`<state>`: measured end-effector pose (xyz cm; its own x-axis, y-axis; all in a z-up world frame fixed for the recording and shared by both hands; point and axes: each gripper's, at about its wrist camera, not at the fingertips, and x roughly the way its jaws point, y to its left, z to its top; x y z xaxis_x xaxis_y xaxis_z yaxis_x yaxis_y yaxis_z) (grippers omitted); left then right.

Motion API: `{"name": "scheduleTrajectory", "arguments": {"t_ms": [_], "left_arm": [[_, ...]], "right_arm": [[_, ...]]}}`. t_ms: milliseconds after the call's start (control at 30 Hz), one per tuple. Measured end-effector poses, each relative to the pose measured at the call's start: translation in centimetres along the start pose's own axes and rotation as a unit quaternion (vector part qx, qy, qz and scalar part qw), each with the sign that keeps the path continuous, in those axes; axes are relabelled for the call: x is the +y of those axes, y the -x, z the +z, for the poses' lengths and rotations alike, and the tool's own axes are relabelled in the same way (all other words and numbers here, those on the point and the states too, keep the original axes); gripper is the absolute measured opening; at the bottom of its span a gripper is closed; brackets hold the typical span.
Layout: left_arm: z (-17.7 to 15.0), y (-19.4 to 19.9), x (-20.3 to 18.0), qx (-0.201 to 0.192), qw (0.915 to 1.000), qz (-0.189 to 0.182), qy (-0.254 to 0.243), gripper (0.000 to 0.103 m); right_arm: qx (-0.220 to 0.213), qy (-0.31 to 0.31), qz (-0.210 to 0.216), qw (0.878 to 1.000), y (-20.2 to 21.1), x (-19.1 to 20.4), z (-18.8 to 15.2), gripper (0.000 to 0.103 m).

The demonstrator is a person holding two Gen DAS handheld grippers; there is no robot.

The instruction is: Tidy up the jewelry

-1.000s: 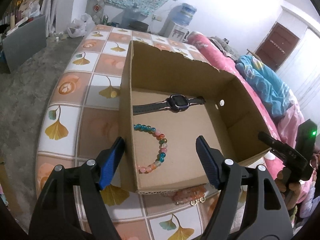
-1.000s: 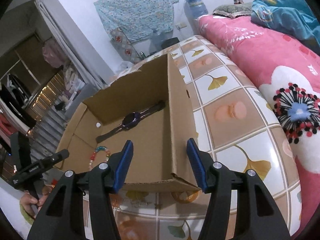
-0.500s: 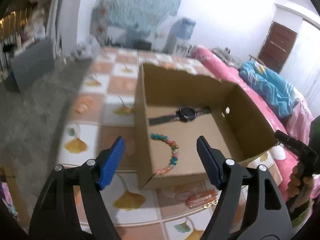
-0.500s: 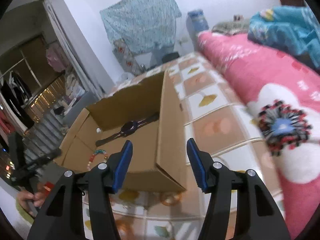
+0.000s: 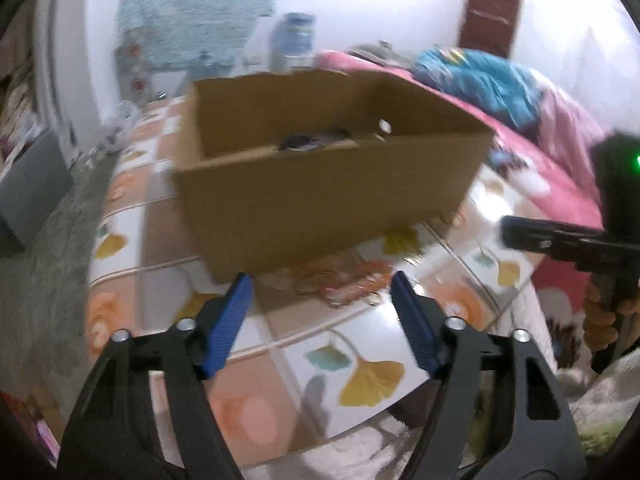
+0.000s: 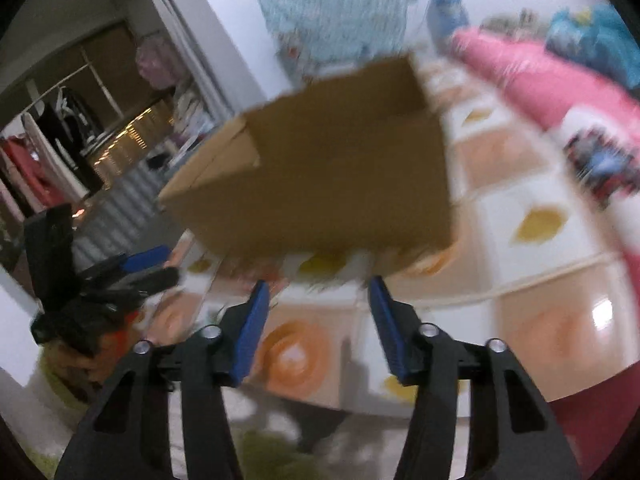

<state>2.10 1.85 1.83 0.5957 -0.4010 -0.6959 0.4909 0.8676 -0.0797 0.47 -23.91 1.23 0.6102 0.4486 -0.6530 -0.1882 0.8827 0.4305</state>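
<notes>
An open cardboard box [image 5: 320,184] stands on the tiled table [image 5: 360,376]; a dark watch [image 5: 300,142] just shows over its near wall. A pinkish-orange bead bracelet [image 5: 348,280] lies on the table in front of the box, blurred. My left gripper [image 5: 320,292] hovers just short of that bracelet, its jaws closing with nothing pressed between them. My right gripper [image 6: 316,296] is low before the box [image 6: 328,184], its jaws closing on nothing. Each gripper shows in the other's view: the right gripper's body [image 5: 568,240], the left gripper's fingers [image 6: 144,258].
A pink bed cover [image 5: 532,152] with a blue blanket [image 5: 480,76] borders the table on the right. A water bottle [image 5: 294,40] stands at the far wall. The table's near edge [image 5: 340,432] lies close under both grippers. A wardrobe opening [image 6: 80,120] is to the left.
Both grippers have pulled back from over the box and sunk toward the table's near edge. The beaded bracelet inside the box is now hidden by its wall. Both pairs of jaws have narrowed.
</notes>
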Motion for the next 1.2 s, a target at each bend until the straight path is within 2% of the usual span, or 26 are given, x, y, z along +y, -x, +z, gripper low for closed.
{"name": "scheduleTrajectory", "arguments": {"t_ms": [200, 333, 433, 667, 800, 900, 967, 1033, 1200], "left_arm": [[-0.2, -2.4, -2.8, 0.024, 0.9962, 0.007, -0.084, 0.036], [0.2, -3.6, -3.5, 0.037, 0.9935, 0.000, -0.108, 0.029], [0.5, -4.3, -3.9, 0.047, 0.9914, -0.005, -0.122, 0.026], [1.1, -6.3, -5.0, 0.076, 0.9878, -0.024, -0.134, 0.026], [1.1, -7.3, -5.2, 0.097, 0.9861, -0.017, -0.134, 0.024], [1.2, -7.5, -5.2, 0.099, 0.9865, -0.012, -0.130, 0.024], [1.4, -7.6, -5.2, 0.100, 0.9868, -0.012, -0.126, 0.020], [1.4, -7.9, -5.2, 0.109, 0.9861, -0.020, -0.124, 0.011], [1.3, -7.7, -5.1, 0.107, 0.9860, -0.023, -0.126, 0.008]], "right_arm": [[0.037, 0.000, 0.018, 0.999, -3.1, 0.8, -0.7, 0.039], [0.048, 0.000, 0.021, 0.999, -4.1, 0.6, -1.0, 0.038], [0.052, -0.006, 0.024, 0.998, -4.5, 0.1, -1.0, 0.037], [0.054, -0.019, 0.038, 0.998, -4.9, -0.8, -1.5, 0.037], [0.053, -0.023, 0.049, 0.997, -4.9, -1.7, -1.3, 0.037], [0.051, -0.026, 0.056, 0.997, -4.9, -2.1, -1.4, 0.037], [0.050, -0.028, 0.061, 0.996, -4.8, -2.4, -1.6, 0.037], [0.049, -0.031, 0.065, 0.996, -4.7, -2.6, -1.7, 0.037], [0.047, -0.032, 0.068, 0.996, -4.3, -3.2, -2.1, 0.037]]}}
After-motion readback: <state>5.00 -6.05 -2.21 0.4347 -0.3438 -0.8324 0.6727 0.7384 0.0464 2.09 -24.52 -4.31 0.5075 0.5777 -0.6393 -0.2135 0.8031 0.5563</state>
